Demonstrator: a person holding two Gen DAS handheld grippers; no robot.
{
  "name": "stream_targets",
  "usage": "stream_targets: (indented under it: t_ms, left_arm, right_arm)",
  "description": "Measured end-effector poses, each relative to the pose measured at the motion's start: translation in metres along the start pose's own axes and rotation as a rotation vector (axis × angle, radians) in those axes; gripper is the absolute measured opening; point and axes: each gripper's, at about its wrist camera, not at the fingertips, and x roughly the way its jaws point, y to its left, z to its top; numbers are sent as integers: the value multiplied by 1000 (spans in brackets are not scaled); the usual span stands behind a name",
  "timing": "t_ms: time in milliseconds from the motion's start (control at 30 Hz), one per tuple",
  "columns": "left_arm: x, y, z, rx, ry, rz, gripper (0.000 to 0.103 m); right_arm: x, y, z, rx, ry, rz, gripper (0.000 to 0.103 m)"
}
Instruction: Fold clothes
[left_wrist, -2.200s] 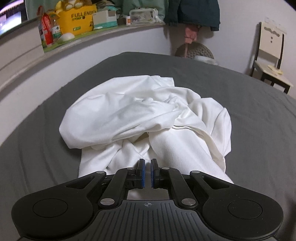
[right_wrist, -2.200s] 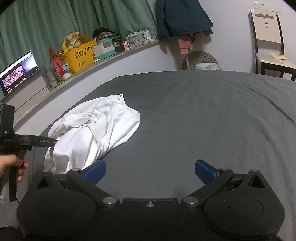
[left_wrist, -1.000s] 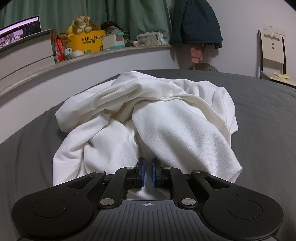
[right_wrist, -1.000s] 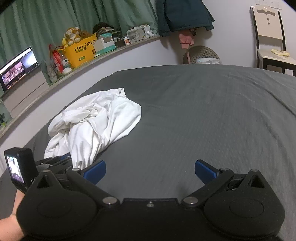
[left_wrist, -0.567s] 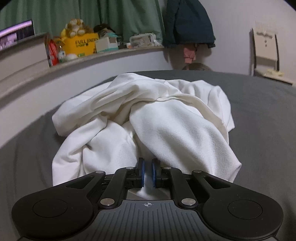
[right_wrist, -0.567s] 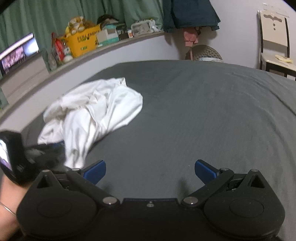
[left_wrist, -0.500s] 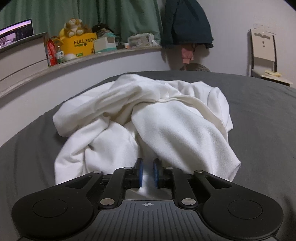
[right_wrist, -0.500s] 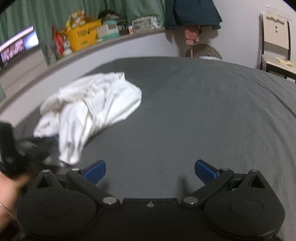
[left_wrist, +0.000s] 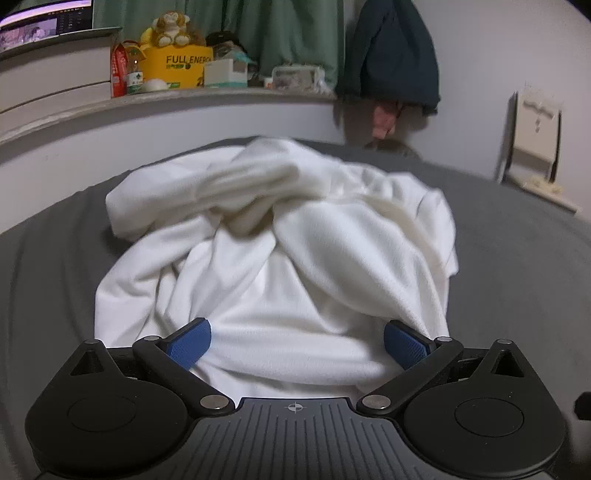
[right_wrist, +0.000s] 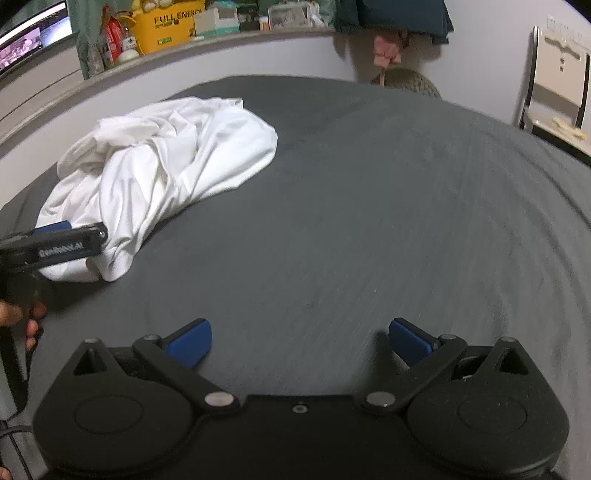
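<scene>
Left claw (left_wrist: 297, 341) just sprung wide, releasing white garment (left_wrist: 280, 236); right claw (right_wrist: 299, 341) wide, empty

Plain white garment (left_wrist: 288, 236) on a dark grey bedsheet (right_wrist: 369, 206).

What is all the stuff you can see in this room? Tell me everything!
white garment: one, white, crumpled on the bed.
bed: one, dark grey cover.
yellow box: one, yellow, on the ledge.
plush toy: one, brown, atop the box.
curtain: green, behind the ledge.
chair: one, cream, right.
screen: one, lit, far left.
left gripper: fingers wide, just opened, garment between.
right gripper: open over bare bed.
</scene>
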Motion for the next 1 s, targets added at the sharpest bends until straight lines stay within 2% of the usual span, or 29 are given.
stream_targets:
  t_ms: [67, 233, 433, 700, 867, 1000]
  left_arm:
    - [1, -1, 0, 9, 5, 6, 103]
    - [5, 11, -1, -52, 13, -46, 103]
    - [6, 5, -1, -26, 15, -27, 103]
    - [4, 6, 1, -30, 16, -32, 103]
    - [-20, 8, 18, 20, -55, -4, 103]
    - [-43, 24, 49, 49, -135, -76, 103]
  right_arm:
    - [3, 0, -2, 5, 5, 4, 103]
    - [4, 5, -9, -51, -32, 0, 103]
    - [4, 3, -16, -53, -80, 5, 103]
    - [6, 5, -19, -64, -102, -4, 103]
    - [6, 6, -21, -60, -116, -10, 103]
    - [7, 7, -21, -50, -114, -20, 103]
